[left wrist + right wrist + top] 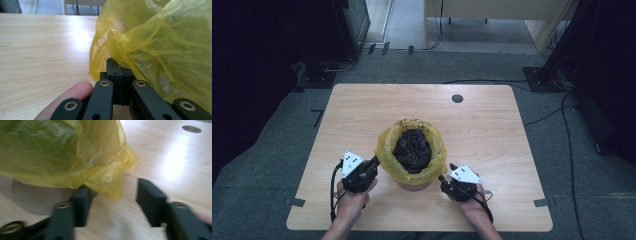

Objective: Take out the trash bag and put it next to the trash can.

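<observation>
Nearest me, my left tool (120, 71) pinches the yellow bag (411, 150) folded over its bin mid-counter (362, 105), while my right tool (112, 200) gapes just beside the liner's hem, not yet gripping, so lifting remains.

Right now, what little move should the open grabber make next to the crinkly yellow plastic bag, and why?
Probably close the right gripper on the crinkly yellow plastic bag. Its jaws stand open with the bag's hanging edge between them, while the left gripper looks shut on the bag's other side, so both sides would then be held.
</observation>
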`<state>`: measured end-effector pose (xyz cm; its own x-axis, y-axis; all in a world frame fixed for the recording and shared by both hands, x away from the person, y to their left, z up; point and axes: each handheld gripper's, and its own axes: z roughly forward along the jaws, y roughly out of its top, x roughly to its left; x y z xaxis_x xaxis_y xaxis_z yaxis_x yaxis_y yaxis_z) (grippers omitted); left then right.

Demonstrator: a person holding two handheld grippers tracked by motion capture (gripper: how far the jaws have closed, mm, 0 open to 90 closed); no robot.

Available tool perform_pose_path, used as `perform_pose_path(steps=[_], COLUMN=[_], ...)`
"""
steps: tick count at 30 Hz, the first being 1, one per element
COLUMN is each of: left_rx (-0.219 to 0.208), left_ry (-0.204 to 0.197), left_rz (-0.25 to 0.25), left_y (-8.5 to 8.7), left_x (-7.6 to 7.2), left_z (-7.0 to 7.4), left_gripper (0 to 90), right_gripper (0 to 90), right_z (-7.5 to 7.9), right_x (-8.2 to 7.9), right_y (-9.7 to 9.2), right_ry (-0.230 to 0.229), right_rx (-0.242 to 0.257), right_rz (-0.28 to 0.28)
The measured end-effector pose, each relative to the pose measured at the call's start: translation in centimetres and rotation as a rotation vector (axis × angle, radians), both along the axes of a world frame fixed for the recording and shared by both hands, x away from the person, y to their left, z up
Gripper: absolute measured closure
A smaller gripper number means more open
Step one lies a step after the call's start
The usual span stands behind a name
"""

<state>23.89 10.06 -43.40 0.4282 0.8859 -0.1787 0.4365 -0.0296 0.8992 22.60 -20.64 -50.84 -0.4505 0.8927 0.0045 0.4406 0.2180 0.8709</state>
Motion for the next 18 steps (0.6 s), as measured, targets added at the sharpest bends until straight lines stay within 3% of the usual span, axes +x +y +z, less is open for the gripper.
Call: perform_pose_path(steps=[5, 9, 11, 12, 13, 17, 18], left_rx=[-0.034, -0.046, -0.056, -0.065, -0.065, -0.072, -0.073], left_ry=[-0.022, -0.044, -0.061, -0.073, -0.073, -0.093, -0.095], left_rz=[-0.007, -0.010, -0.013, -0.021, -0.021, -0.041, -0.048], left_y=[0.2, 0.3, 0.4, 0.3, 0.3, -0.3, -0.6], left_x=[-0.6, -1.0, -1.3, -1.4, -1.4, -1.4, -1.3], left_z=[1.3, 2.1, 2.8, 3.3, 3.3, 4.1, 4.4], left_gripper=[90.0, 90.0, 90.0, 90.0, 90.0, 90.0, 90.0], right_gripper=[87.4, 89.8, 89.8, 89.8, 89.8, 89.8, 89.7], right_z=[1.1, 2.5, 3.6, 4.7, 4.7, 6.7, 7.8], right_x=[-0.1, -0.4, -0.9, -1.3, -1.3, -1.9, -2.0], right_y=[0.2, 0.2, 0.3, 0.4, 0.4, 0.6, 0.7], right_ry=[-0.046, -0.075, -0.121, -0.170, -0.170, -0.256, -0.289], right_rx=[0.068, 0.117, 0.121, 0.119, 0.119, 0.143, 0.170], right_rz=[0.004, -0.014, -0.027, -0.046, -0.046, -0.064, -0.070])
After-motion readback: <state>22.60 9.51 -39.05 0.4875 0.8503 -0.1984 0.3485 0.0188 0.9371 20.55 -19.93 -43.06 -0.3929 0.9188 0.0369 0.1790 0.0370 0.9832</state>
